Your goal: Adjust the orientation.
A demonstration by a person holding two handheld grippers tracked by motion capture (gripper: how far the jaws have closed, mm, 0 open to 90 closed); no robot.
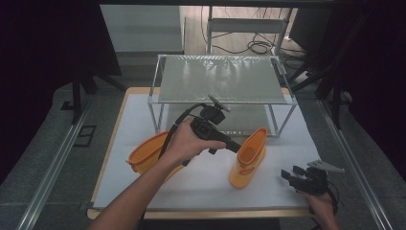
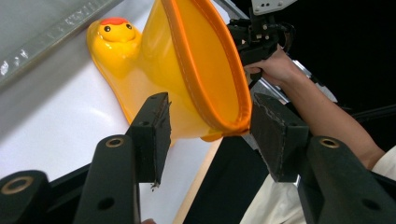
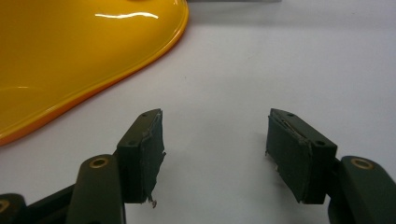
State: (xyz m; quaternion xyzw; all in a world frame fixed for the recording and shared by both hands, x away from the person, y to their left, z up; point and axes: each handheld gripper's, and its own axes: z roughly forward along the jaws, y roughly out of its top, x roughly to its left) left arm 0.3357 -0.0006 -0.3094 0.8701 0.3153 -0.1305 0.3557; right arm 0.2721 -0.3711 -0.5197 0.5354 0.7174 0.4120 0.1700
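Note:
A yellow rubber boot (image 1: pixel 249 158) with an orange rim stands upright right of the table's middle. A second boot (image 1: pixel 146 154) lies on its side at the left, partly behind my left forearm. My left gripper (image 1: pixel 235 146) points at the upright boot's top edge. In the left gripper view that boot (image 2: pixel 187 60) shows a duck face on its toe, and its rim lies between the jaws of my left gripper (image 2: pixel 210 98), which stand open and do not press on it. My right gripper (image 1: pixel 288 174) rests low at the front right, open (image 3: pixel 215 114) over bare table beside the boot's foot (image 3: pixel 70 60).
A metal-framed shelf (image 1: pixel 222 79) with a pale top stands at the back of the white table (image 1: pixel 201 184). Cables (image 1: pixel 258 46) lie on the floor behind it. The table's front edge runs just below my right gripper.

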